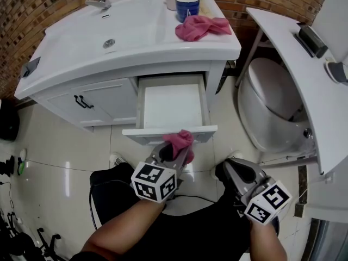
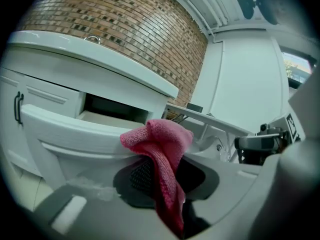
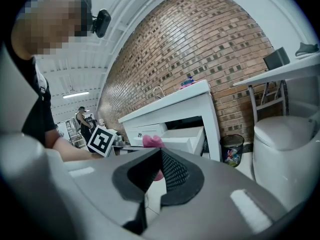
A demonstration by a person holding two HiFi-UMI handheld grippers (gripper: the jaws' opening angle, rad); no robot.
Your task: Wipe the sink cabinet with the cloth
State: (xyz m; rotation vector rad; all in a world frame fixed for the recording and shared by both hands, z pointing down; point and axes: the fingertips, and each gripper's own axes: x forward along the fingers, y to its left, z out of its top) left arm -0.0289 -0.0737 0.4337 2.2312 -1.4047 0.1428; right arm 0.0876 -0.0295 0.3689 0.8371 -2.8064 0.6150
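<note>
Cloth is pinched in the left gripper, with the jaws clamped on a fold of it. The bunched pink end pokes out past the tips and a tail hangs back down between the pads. From the head view that wad sits right at the front lip of the open drawer, straight ahead of the jaws. I'd guess it's touching, but can't swear to it.

It looks like soft, light, floppy knit, so it'll squash flat against the panel and drag along fine. Holding it mid-bunch like this seems right, as a corner grip would just let it flop.

The right gripper is off to the left gripper's right, jaws together on nothing. The cabinet doors are further ahead and to the left. There's a second pink cloth up on the counter beyond the drawer, next to a blue mug.
</note>
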